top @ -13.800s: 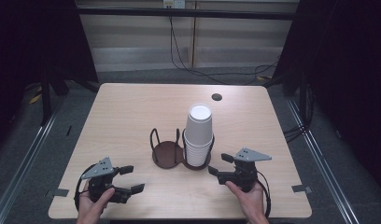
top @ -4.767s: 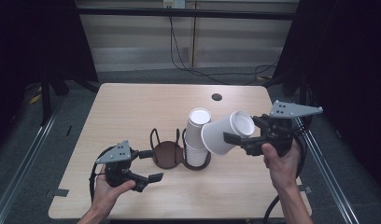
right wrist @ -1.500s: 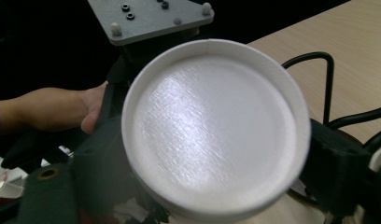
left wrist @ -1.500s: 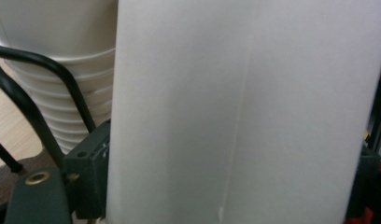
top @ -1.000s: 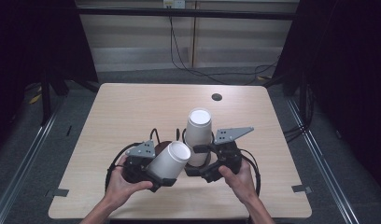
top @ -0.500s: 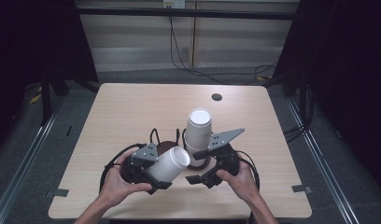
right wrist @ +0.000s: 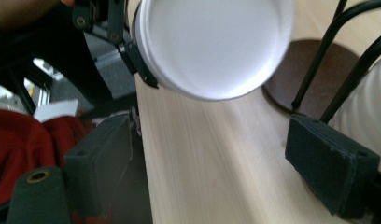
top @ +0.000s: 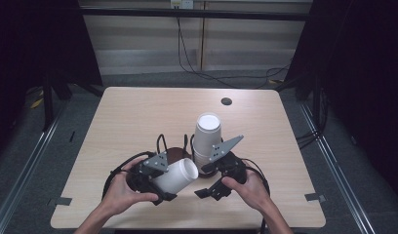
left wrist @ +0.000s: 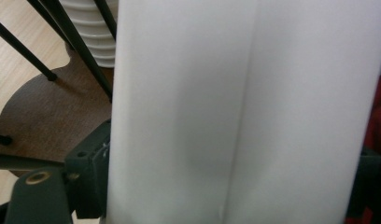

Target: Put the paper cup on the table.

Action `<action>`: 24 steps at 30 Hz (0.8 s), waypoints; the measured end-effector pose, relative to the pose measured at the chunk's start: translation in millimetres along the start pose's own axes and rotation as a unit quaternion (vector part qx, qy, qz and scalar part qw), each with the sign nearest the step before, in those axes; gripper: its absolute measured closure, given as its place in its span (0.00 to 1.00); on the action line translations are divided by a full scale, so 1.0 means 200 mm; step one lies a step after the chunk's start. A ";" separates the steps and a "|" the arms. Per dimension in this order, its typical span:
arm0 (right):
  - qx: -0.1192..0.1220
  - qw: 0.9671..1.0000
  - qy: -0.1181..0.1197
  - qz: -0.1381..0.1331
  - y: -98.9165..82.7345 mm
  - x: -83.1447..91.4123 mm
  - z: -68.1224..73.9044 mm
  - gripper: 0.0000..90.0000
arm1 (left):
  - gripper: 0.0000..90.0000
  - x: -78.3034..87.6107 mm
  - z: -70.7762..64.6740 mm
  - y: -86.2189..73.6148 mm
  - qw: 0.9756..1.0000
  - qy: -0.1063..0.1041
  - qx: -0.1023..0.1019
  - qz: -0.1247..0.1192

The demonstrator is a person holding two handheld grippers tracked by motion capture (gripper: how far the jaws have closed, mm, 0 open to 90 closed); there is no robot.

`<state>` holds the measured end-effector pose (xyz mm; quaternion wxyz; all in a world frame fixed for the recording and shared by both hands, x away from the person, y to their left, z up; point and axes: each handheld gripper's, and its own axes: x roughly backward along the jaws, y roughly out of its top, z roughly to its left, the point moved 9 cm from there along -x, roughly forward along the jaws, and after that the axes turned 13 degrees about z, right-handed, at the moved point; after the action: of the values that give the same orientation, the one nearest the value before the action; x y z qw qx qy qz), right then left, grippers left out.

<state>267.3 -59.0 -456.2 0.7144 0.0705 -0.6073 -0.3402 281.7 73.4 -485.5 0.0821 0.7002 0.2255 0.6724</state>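
The white paper cup lies on its side in your left gripper, low over the near part of the table, its open mouth turned toward the right and slightly away from you. In the left gripper view the cup's wall stands between the two black jaws, which are clamped against its sides. Your left hand wraps the body of that gripper from the near side. Just beyond the cup sits the dark round base of the cup holder, with thin black wire hoops rising from it, and in its right half stands the stack of white cups, upright and ribbed by the rims nested down its length. Your right gripper rests near the table edge just to the right of the held cup, gripped by your right hand; in the right gripper view its jaws stand apart with bare wood between them, and the cup's mouth faces it from just ahead. A small dark hole marks the far side of the tabletop.
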 end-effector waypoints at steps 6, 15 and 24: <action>0.001 1.000 0.011 0.010 0.00 -0.02 -0.01 0.17 | 0.17 -0.02 0.00 -0.01 1.000 -0.003 -0.007 0.019; 0.010 0.999 0.003 0.040 -0.03 -0.04 0.00 0.17 | 0.17 -0.03 -0.03 0.00 0.998 0.002 -0.030 0.051; 0.023 0.997 0.003 0.074 -0.05 -0.07 -0.01 0.22 | 0.17 -0.07 -0.05 0.00 0.995 0.008 -0.047 0.090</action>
<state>265.5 -59.3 -474.4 0.7377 0.0430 -0.6164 -0.2721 272.5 65.1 -497.0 0.0519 0.7077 0.1301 0.6925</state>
